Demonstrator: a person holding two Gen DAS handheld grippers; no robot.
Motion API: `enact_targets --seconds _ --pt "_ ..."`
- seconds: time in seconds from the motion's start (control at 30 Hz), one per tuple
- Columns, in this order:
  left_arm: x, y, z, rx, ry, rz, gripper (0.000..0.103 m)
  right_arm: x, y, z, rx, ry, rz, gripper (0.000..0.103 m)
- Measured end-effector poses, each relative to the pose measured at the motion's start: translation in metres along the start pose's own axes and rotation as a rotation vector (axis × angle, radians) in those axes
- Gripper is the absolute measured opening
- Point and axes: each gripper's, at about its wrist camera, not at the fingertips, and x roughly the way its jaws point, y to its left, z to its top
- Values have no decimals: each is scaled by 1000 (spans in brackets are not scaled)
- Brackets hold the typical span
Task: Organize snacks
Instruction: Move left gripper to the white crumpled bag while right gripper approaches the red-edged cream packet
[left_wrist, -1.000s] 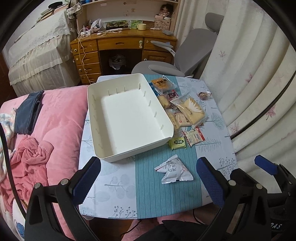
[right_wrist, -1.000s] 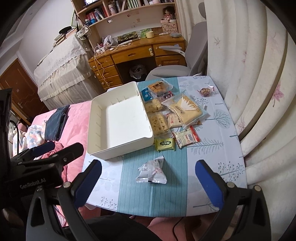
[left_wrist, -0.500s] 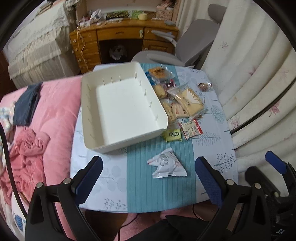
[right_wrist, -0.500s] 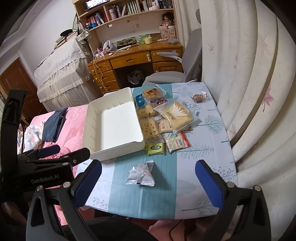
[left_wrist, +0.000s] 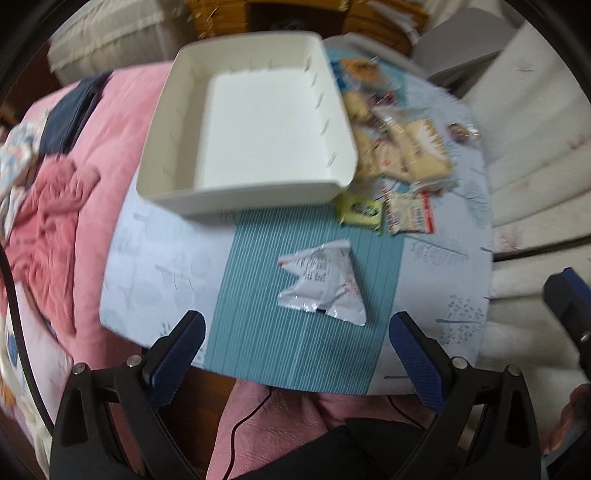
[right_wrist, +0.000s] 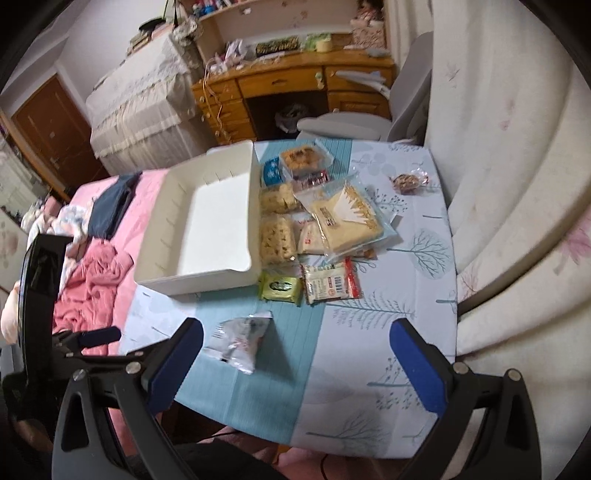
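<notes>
We hold the left hand-held gripper (left_wrist: 295, 354) above the near edge of the counter (left_wrist: 159, 266), its blue-padded fingers (left_wrist: 179, 354) spread wide with nothing between them; the silver snack packet (left_wrist: 325, 284) lies on the teal stripe just beyond them, untouched. Our right hand-held gripper (right_wrist: 295, 363) is likewise released and hangs over the near right part of the counter, and in its view the same silver packet (right_wrist: 240, 339) sits just beside its left finger (right_wrist: 173, 363), apart from it. The white bin (right_wrist: 210, 221) stands at the far left of the counter with nothing in it, its inner walls lined with small slots. To the right of the bin the other snacks lie in a loose cluster: a green packet (right_wrist: 280, 288) and a red-edged white packet (right_wrist: 330, 284) just past the bin's near right corner, two clear bags of pale crispy pieces (right_wrist: 277, 218) touching the bin's right wall, a large clear bag with yellow wafer sheets (right_wrist: 347, 218) overlapping them, an orange-brown cake in clear wrap (right_wrist: 301, 158) and a small blue packet (right_wrist: 271, 171) at the far end, and one small dark wrapped sweet (right_wrist: 408, 181) alone toward the far right. A pink bed cover (left_wrist: 74, 192) lies left of the counter, a curtain (right_wrist: 498, 147) to its right. The left view is blurred.
</notes>
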Motion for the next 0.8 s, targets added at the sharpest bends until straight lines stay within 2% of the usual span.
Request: enact_targets --seconds 0.17,0.27,0.43,0.67,0.73,0.8 --pt "35 -6 1 -88 57 39 100 43 -21 8 -41 54 49 102" --pt "58 -9 6 -142 91 51 100 80 -36 10 -50 116 65 102" --pt "91 -12 13 -200 141 76 100 135 -54 8 -48 198 57 101" --pt "131 -20 24 -236 234 102 100 194 -63 5 -95 244 21 101" --pt "140 -23 27 -238 251 122 100 207 -60 6 -120 247 23 94" --pt "147 -25 29 -246 262 137 100 217 -56 6 -155 250 21 93"
